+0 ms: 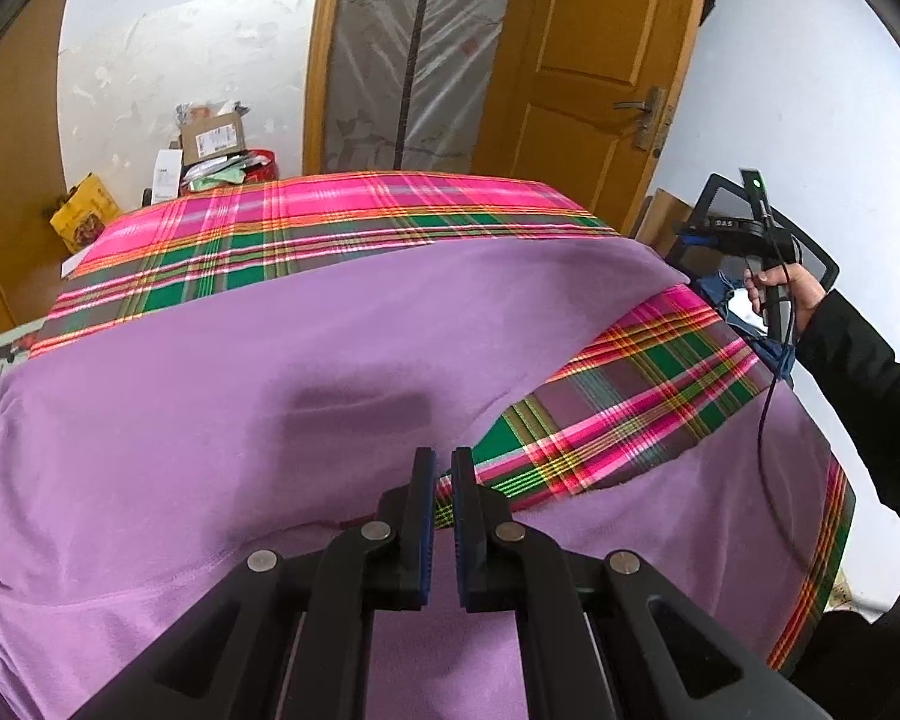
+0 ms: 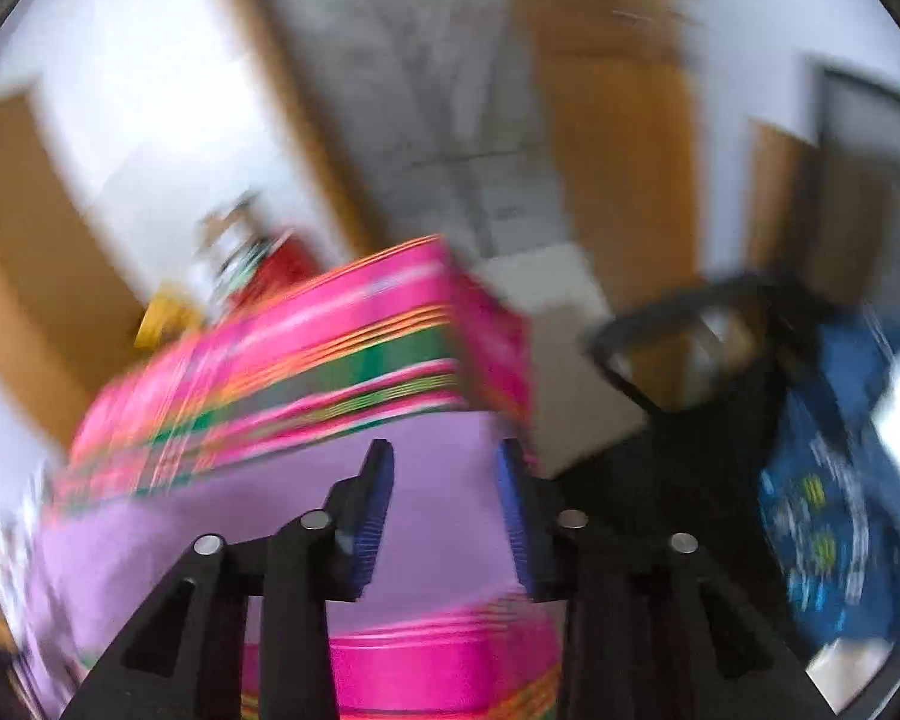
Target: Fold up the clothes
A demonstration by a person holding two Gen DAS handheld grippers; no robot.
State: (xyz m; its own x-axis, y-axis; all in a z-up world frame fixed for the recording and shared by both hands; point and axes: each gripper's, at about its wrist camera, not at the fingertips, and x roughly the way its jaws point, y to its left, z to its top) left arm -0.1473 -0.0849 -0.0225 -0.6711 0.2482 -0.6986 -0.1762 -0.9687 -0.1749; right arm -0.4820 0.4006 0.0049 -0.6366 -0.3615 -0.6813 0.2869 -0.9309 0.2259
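At the far left of the left wrist view, past the table's edge, a yellow bag (image 1: 84, 219) sits on the floor beside a heap of cardboard boxes (image 1: 213, 141) against the white wall. A pink and green plaid cloth (image 1: 342, 204) covers the table, and a purple garment (image 1: 210, 396) lies spread flat over most of it, one part reaching off toward the right so that a wedge of plaid shows between two purple areas. The left gripper (image 1: 444, 480) hangs low over the garment's near part with its jaws drawn almost together; only a narrow slit shows between the blue pads, and no fabric is visibly caught there. Behind the table stands a wooden door (image 1: 594, 60). At the right edge a hand (image 1: 780, 291) in a dark sleeve (image 1: 870, 396) grips the handle of the other tool. In the blurred right wrist view, the right gripper (image 2: 444, 462) holds its jaws apart with nothing between them, above the garment's corner, with a blue patterned cloth (image 2: 822, 510) to the right.
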